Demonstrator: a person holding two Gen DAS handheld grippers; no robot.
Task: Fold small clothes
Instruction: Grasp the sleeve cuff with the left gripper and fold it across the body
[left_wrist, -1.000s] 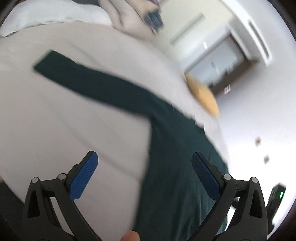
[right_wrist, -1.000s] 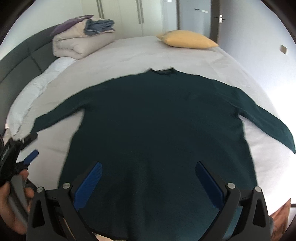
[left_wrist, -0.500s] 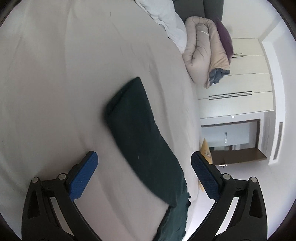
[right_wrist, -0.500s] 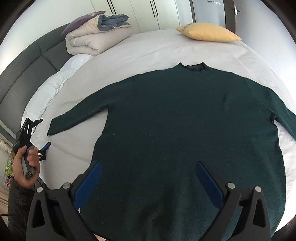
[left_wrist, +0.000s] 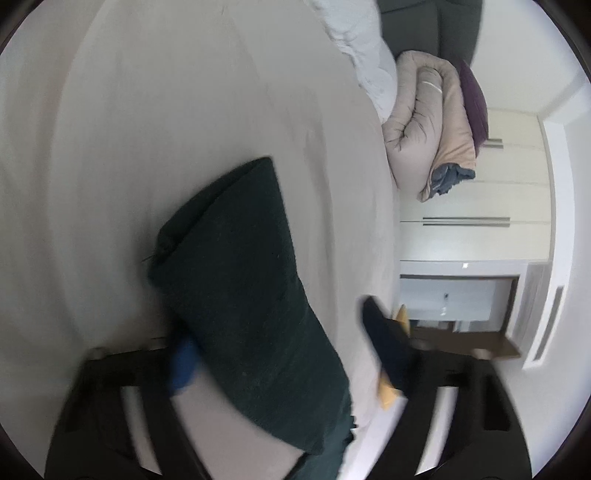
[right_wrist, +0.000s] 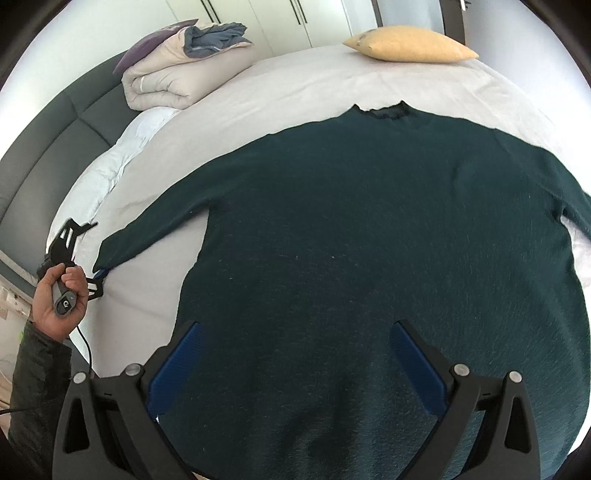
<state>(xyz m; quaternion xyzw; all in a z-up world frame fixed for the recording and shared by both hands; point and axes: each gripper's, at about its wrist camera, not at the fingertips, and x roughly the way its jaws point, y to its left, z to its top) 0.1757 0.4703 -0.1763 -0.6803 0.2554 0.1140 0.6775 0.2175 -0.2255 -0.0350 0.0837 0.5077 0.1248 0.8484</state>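
A dark green sweater (right_wrist: 369, 240) lies flat on the bed, neck toward the far side, both sleeves spread out. In the left wrist view its left sleeve (left_wrist: 240, 277) runs between the fingers of my left gripper (left_wrist: 284, 350). The jaws are closing: the left blue pad (left_wrist: 183, 363) is at the sleeve's edge, while the right finger still stands apart from the cloth. The right wrist view shows this gripper (right_wrist: 96, 251) at the cuff, held by a person's hand (right_wrist: 59, 295). My right gripper (right_wrist: 295, 328) hangs open over the sweater's lower body, gripping nothing.
A folded beige duvet (right_wrist: 173, 81) with dark cloth on it sits at the bed's far left. A yellow pillow (right_wrist: 410, 46) lies at the far edge. A grey padded headboard (right_wrist: 37, 147) lines the left side, and white wardrobe doors (right_wrist: 277, 18) stand beyond.
My left gripper rolled, swung out to the sleeve's cuff and dropped onto it, and its jaws have narrowed around the sleeve. The right gripper sank slightly toward the sweater.
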